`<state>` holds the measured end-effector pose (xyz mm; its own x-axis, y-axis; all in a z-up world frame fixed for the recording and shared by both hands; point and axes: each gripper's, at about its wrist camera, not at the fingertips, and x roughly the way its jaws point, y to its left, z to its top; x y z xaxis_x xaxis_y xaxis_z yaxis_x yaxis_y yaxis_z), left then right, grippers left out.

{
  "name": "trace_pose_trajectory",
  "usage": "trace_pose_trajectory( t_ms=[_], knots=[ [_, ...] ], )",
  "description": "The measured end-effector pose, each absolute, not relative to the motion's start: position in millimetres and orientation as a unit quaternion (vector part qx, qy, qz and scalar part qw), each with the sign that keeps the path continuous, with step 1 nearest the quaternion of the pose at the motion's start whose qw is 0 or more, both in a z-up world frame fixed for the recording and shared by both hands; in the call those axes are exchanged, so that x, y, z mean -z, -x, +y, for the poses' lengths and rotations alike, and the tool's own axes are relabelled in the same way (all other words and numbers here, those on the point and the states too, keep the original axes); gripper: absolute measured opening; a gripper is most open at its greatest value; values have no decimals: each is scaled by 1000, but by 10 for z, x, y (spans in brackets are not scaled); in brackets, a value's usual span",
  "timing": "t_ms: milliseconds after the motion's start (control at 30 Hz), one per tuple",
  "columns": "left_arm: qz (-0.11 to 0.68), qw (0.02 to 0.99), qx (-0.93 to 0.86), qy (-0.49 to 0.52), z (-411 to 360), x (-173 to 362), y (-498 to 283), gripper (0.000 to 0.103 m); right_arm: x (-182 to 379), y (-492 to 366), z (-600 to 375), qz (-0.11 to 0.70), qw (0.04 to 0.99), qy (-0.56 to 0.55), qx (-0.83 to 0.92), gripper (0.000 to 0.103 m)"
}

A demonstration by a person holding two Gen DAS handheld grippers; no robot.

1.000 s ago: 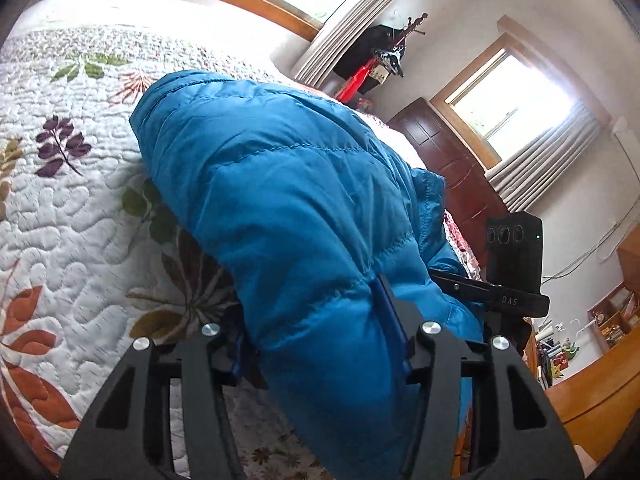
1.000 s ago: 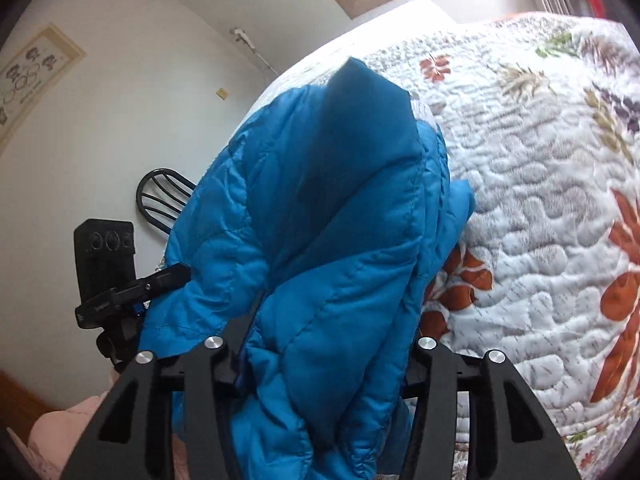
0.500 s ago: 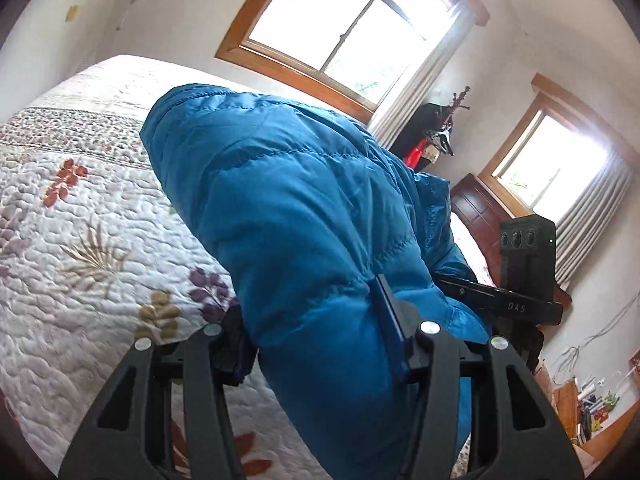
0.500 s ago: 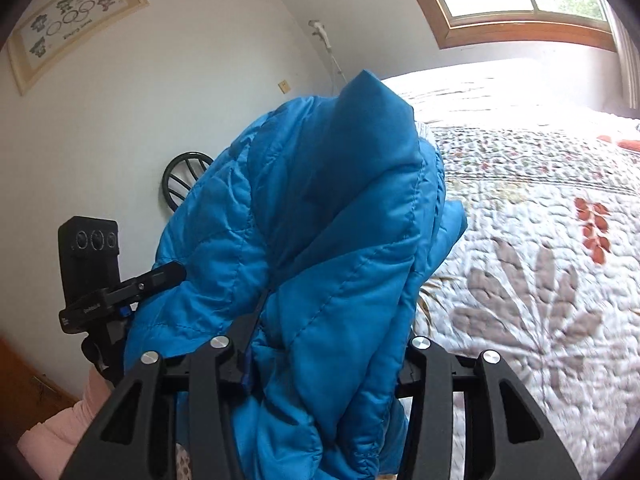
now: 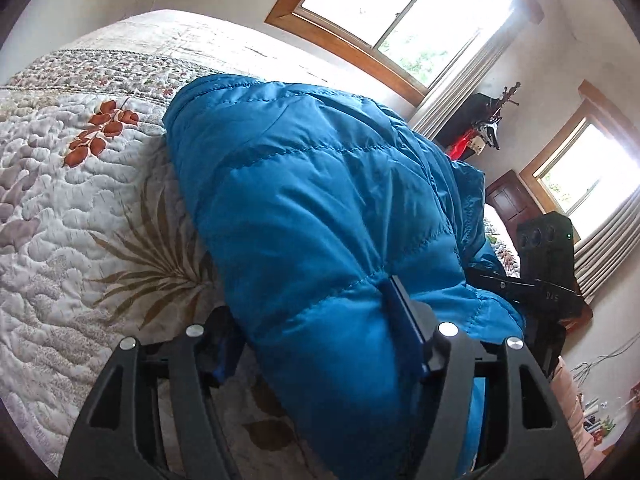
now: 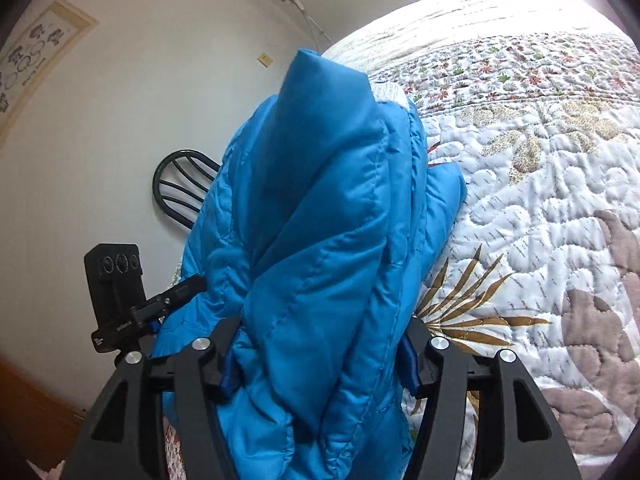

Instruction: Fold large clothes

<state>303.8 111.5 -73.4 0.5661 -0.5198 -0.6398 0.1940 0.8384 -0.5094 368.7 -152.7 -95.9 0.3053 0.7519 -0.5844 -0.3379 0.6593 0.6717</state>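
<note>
Left wrist view
- Left claw (image 5: 320, 344): its jaws have just been spreading; the folded bulk of the blue puffer jacket (image 5: 320, 208) fills the gap, and the right blue pad (image 5: 400, 320) touches the fabric while the left pad sits in shadow beside it, so I cannot tell whether the pinch holds.
- Jacket: a thick bundle lying along the quilted bed (image 5: 80, 208), reaching away toward the window (image 5: 384, 12).
- Right claw (image 5: 516, 288): seen past the jacket's far side, tips hidden by fabric.

Right wrist view
- Right claw (image 6: 320, 356): jaws have just been widening too; the jacket (image 6: 320, 220) is bunched between them and both blue pads lie against its sides.
- Jacket: heaped upward from the claw, its right edge on the bed (image 6: 540, 200).
- Left claw (image 6: 172, 300): at the jacket's left side, in front of a dark chair back (image 6: 180, 184).
</note>
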Motion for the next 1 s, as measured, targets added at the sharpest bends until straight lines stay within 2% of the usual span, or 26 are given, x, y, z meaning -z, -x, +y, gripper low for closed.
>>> trace_pose_trajectory(
  t_ms=[233, 467, 600, 833, 867, 933, 1000],
  knots=[
    [399, 881, 173, 184, 1138, 527, -2569, 78, 838, -3276, -1967, 460, 787, -223, -346, 68],
    [399, 900, 140, 108, 938, 706, -2331, 78, 1072, -3100, -2143, 484, 786, -212, -322, 67],
    [402, 900, 136, 101, 936, 846, -2345, 78, 1242, -3115, -2120, 489, 790, -200, -311, 67],
    [414, 895, 110, 120, 981, 672, -2257, 77, 948, -2860, -2007, 473, 811, -185, -289, 68],
    [413, 899, 97, 110, 964, 612, -2186, 78, 868, -2777, -2014, 471, 819, -172, -280, 70],
    [405, 907, 78, 87, 920, 484, -2019, 80, 698, -2578, -1994, 462, 842, -124, -250, 80],
    [406, 910, 56, 66, 851, 387, -1840, 90, 530, -2320, -1959, 443, 865, -70, -223, 94]
  ],
)
